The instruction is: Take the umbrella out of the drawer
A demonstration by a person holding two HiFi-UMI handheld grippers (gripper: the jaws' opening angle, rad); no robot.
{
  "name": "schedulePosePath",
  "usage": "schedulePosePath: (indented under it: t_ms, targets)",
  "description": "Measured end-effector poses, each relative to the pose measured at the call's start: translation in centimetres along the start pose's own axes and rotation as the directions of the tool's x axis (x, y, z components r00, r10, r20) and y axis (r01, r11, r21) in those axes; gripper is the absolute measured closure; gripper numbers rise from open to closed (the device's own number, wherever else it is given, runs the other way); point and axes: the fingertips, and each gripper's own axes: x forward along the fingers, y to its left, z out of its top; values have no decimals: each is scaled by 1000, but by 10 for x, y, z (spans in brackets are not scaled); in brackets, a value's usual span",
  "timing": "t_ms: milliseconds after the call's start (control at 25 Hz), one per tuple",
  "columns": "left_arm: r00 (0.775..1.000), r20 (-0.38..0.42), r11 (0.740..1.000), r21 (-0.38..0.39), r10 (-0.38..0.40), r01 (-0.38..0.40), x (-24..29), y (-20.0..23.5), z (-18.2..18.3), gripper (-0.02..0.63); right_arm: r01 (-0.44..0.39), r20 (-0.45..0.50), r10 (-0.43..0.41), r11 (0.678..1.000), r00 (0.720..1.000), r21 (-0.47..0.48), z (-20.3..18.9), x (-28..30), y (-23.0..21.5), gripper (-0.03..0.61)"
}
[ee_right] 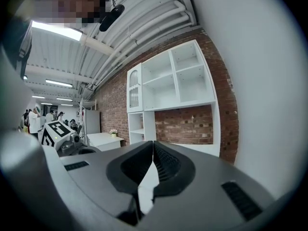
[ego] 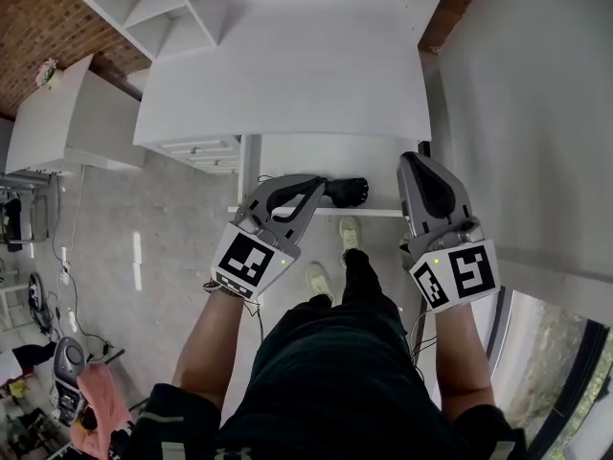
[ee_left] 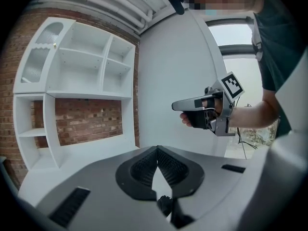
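A black, folded thing [ego: 348,191], seemingly the umbrella, lies on a white ledge or open drawer [ego: 374,212] just under the white table top [ego: 287,65]; most of it is hidden. My left gripper [ego: 319,184] is shut and empty, its tip beside the black thing's left end. My right gripper [ego: 413,164] is also shut and empty, to the right of it at the table's front edge. Seen from the left gripper view, those jaws [ee_left: 156,148] meet at the tip, and the right gripper [ee_left: 192,103] hangs ahead. In the right gripper view the jaws [ee_right: 153,143] are together too.
A white shelf unit [ee_left: 79,66] stands against a brick wall [ee_left: 86,117] behind the table. A low white cabinet [ego: 67,118] is at the left and a white wall [ego: 536,113] at the right. The person's shoes [ego: 330,257] stand on the grey floor below the ledge.
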Motion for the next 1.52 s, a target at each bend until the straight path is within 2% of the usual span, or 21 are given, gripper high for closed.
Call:
schedulePosePath:
  t_ms: [240, 440, 720, 1040, 1280, 1520]
  targets:
    - [997, -74, 1000, -8, -9, 8, 35, 21, -33, 607, -23, -38, 24, 999, 999, 29, -29, 35, -26, 574]
    - [991, -129, 999, -19, -47, 44, 66, 33, -68, 607, -40, -59, 42, 998, 997, 49, -57, 61, -42, 574]
    - [958, -245, 988, 5, -151, 157, 106, 37, -124, 606, -50, -108, 59, 995, 992, 81, -96, 87, -66, 574]
    - [865, -410, 943, 36, -289, 332, 136, 32, -193, 604, -39, -158, 60, 990, 986, 134, -137, 101, -84, 574]
    - [754, -537, 886, 29, -377, 463, 154, 19, -246, 500, -34, -188, 65, 986, 980, 166, -160, 107, -96, 574]
    - [649, -643, 833, 32, -406, 552, 158, 13, -298, 476, -18, -215, 59, 982, 975, 186, -171, 111, -109, 574]
